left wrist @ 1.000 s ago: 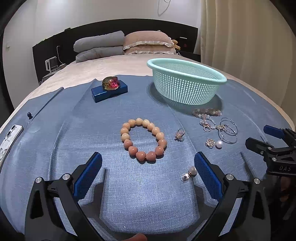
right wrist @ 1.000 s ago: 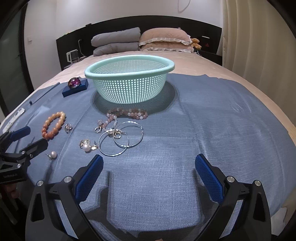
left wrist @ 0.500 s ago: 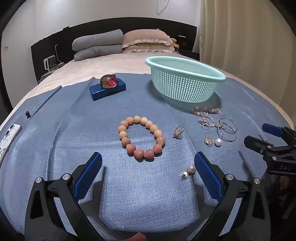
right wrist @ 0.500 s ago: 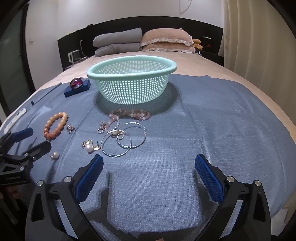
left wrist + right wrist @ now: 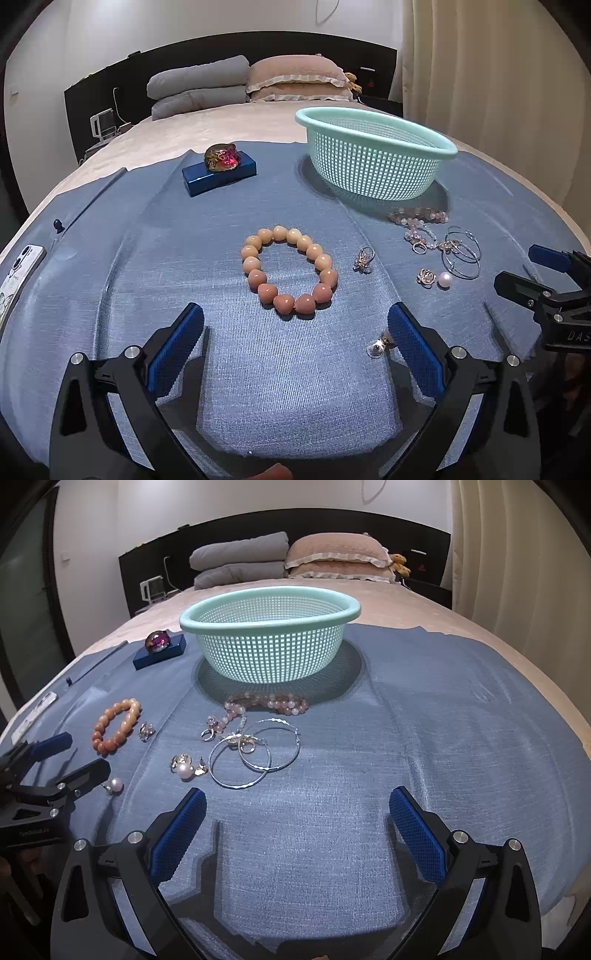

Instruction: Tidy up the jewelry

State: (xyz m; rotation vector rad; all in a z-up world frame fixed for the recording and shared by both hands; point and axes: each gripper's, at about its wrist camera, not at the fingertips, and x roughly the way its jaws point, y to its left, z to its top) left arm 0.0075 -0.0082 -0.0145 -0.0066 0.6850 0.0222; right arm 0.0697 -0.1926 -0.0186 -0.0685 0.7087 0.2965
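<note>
**Bed under a blue cloth**

A beige-covered bed [image 5: 399, 605] carries stacked grey and tan pillows [image 5: 288, 559] at its head and a blue woven cloth [image 5: 424, 738] spread over the near end. On the cloth lie a mint-green plastic mesh basket [image 5: 269, 627], a blue box [image 5: 219, 173], an orange bead bracelet [image 5: 290, 273], a pink bead strand [image 5: 269, 703], silver hoop earrings [image 5: 255, 757], pearl earrings [image 5: 445, 279] and a small ring [image 5: 364, 258].

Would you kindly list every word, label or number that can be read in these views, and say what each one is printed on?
"DAS", cut off by the frame edge: on the body of the right gripper, seen in the left wrist view.
Small pale lettering on the body of the left gripper, seen in the right wrist view: too blurred to read.
Nothing readable on the basket, blue box or phone case.
</note>
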